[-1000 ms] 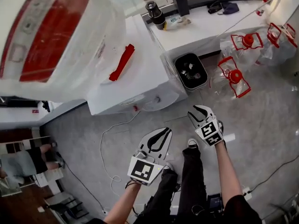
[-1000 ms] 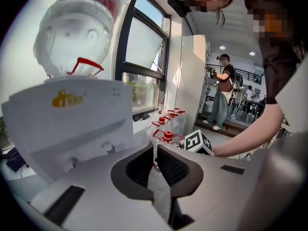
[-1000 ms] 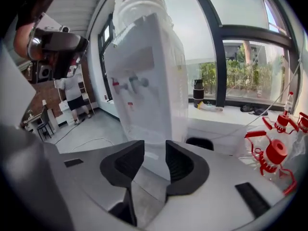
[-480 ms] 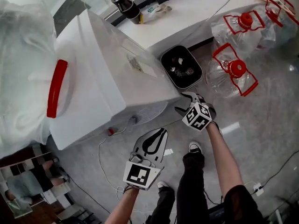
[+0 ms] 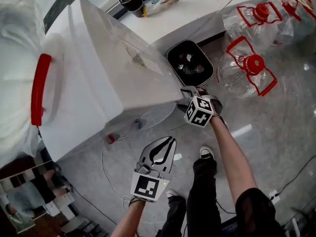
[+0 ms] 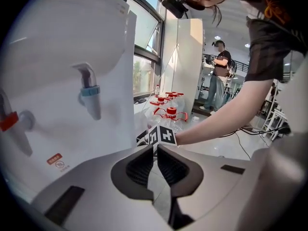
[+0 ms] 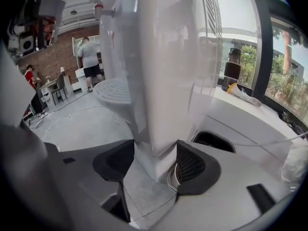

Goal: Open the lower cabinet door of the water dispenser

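Observation:
The white water dispenser (image 5: 98,78) stands tall at the left of the head view, with a blue tap (image 5: 137,125), a red tap (image 5: 111,138) and a drip tray (image 5: 155,115) on its front. My right gripper (image 5: 183,98) sits at the dispenser's lower right corner. Its jaws are opening, and in the right gripper view that corner edge (image 7: 159,129) stands between them without touching the pads (image 7: 190,165). I cannot make out the lower door's outline. My left gripper (image 5: 170,139) hangs over the floor in front of the dispenser, shut and empty, facing the taps (image 6: 91,93).
A black trash bin (image 5: 190,63) stands right behind the right gripper. Empty water bottles with red handles (image 5: 249,65) lie on the floor at the right. A white cable (image 5: 106,167) runs across the floor. My shoe (image 5: 205,153) is below. Another person (image 6: 219,73) stands far off.
Both grippers have sunk toward the floor. The right one moved in to the dispenser's lower corner and its jaws spread. The head view swung to look down the dispenser.

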Demonstrator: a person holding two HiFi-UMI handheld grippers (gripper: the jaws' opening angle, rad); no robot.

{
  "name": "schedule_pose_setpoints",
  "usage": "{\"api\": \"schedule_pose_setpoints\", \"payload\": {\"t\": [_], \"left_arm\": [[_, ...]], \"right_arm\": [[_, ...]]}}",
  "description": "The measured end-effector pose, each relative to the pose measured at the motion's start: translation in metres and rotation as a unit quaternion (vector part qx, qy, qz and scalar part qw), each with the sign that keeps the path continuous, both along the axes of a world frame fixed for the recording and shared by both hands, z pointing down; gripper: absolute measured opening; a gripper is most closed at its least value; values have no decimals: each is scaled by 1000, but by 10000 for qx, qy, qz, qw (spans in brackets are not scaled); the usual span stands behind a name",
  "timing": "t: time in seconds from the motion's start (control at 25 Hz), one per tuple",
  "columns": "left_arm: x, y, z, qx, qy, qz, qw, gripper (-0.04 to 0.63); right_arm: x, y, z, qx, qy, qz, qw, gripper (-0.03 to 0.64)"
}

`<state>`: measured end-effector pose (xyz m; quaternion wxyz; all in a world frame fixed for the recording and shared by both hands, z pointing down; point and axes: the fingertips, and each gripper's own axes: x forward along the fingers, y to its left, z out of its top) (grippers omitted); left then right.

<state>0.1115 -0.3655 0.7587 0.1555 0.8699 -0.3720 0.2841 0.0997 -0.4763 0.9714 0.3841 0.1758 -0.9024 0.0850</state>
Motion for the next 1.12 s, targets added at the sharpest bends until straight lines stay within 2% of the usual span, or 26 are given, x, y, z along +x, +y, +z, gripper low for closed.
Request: {"api": "schedule_pose_setpoints", "payload": {"t": [0.16, 0.4, 0.56, 0.76, 1.12], "left_arm": [[-6, 5, -2, -59, -2, -113, 9999, 26], [-9, 10, -6, -19, 47, -225, 9997, 26], [-12, 19, -10, -33, 18, -218, 9998, 26], [-15, 39, -21, -7, -16, -224, 9997, 26], [-40, 106, -39, 37, 29, -236, 9997, 26]], "right_arm": [[0, 5, -1, -48, -61, 251, 9997, 261], [4, 14, 0, 0, 123, 301, 9995, 264], [16, 55, 5, 36, 377, 87, 9992, 231], [22, 109, 3, -233, 433, 263, 9984, 195], [-6, 229, -5, -642, 567, 148, 9962, 173]]}}
